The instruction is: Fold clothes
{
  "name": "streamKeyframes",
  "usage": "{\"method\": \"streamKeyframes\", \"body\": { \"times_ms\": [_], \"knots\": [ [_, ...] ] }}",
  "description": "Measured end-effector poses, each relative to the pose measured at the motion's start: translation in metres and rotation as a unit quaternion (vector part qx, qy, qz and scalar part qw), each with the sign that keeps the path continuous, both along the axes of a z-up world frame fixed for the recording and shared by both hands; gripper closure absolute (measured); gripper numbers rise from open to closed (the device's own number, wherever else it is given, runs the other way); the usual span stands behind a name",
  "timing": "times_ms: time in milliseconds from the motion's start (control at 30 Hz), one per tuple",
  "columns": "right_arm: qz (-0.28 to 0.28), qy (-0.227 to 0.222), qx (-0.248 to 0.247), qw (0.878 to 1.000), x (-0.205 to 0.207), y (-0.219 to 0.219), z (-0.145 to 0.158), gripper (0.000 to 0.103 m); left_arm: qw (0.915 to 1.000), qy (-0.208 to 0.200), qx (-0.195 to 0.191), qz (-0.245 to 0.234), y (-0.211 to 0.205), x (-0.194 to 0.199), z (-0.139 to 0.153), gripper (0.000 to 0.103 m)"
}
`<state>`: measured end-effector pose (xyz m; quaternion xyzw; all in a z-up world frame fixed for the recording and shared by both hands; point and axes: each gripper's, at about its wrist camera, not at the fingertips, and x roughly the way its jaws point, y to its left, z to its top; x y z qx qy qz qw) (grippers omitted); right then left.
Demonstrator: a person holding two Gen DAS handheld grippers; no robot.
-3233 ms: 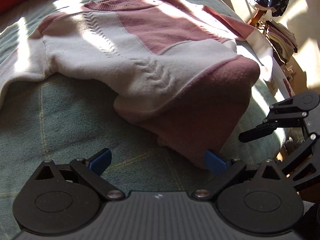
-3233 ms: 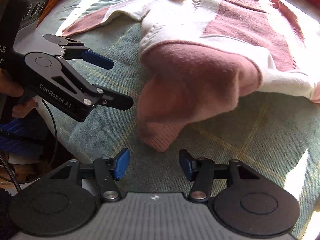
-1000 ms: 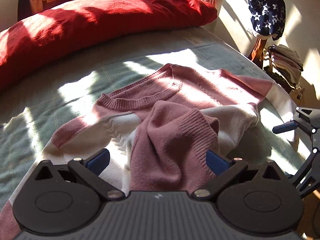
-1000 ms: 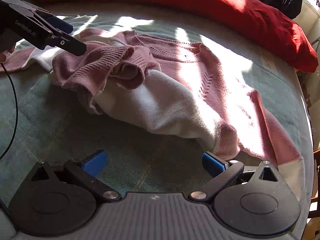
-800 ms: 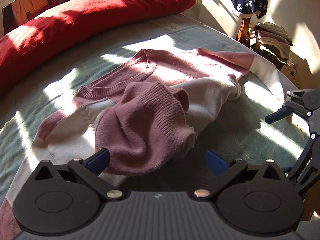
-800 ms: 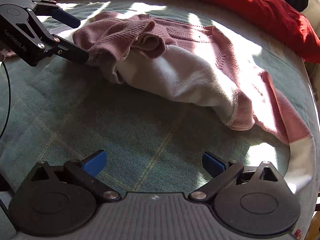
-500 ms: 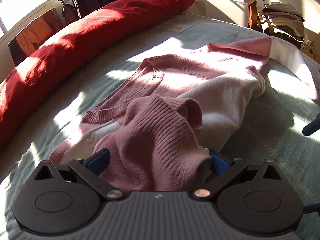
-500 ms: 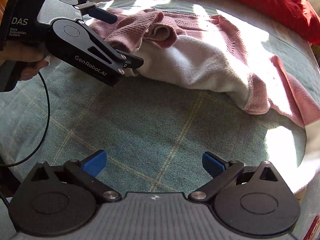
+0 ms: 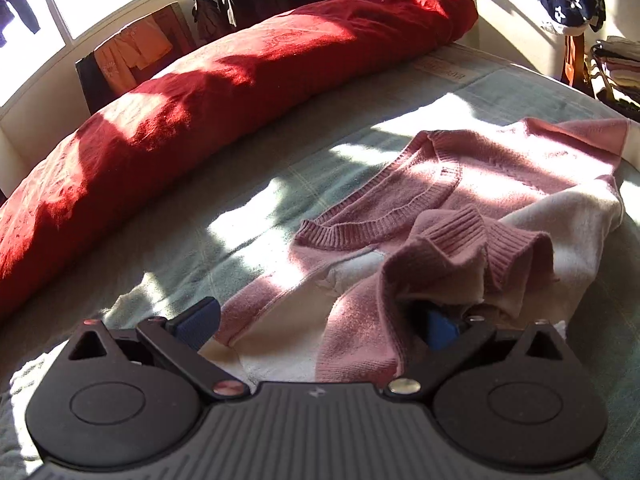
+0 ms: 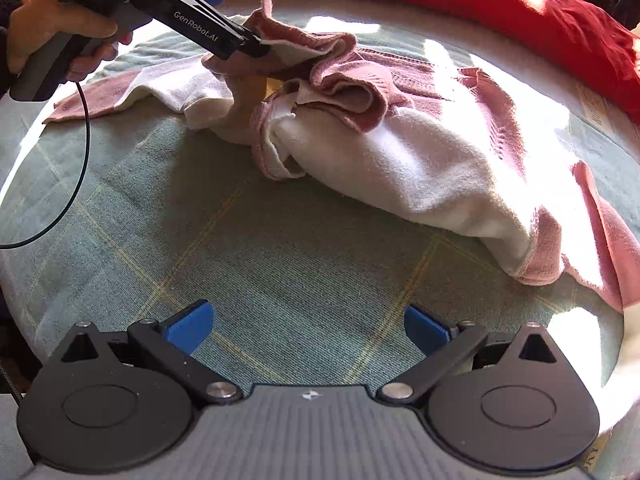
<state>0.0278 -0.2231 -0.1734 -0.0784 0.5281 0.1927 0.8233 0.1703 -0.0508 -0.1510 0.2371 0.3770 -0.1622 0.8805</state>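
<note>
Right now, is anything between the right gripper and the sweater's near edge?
Nothing visible. Only bare green bedspread lies between the open right gripper and the sweater. The left gripper is off at the far side, up against the bunched hem.

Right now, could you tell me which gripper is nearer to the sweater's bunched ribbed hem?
Left. The left gripper touches the ribbed hem; the right gripper hangs open over bare bedspread, well short of it.
</note>
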Motion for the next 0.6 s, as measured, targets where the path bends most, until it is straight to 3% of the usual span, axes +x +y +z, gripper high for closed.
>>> {"method": "streamKeyframes", "body": {
  "times_ms": [67,200,400,533,600],
  "knots": [
    [0.006,-0.004,0.006,1.000,0.003,0.006,0.001,0.000,0.9998,-0.001,0.013,-0.018,-0.001,-0.004,-0.004,0.001],
    [0.020,-0.005,0.013,1.000,0.010,0.021,0.000,0.000,0.9976,0.012,-0.001,-0.069,0.002,-0.014,-0.007,0.005],
    [0.034,-0.002,0.029,0.999,0.017,0.034,-0.002,0.000,0.9849,-0.027,0.068,-0.157,-0.014,-0.037,-0.017,0.025],
    [0.037,0.000,0.035,0.999,0.020,0.039,-0.003,0.000,0.9757,-0.049,0.100,-0.188,-0.020,-0.042,-0.025,0.026],
    [0.036,-0.002,0.037,0.999,0.021,0.040,-0.002,0.000,0.9702,-0.061,0.116,-0.204,-0.023,-0.044,-0.028,0.034]
  ]
}}
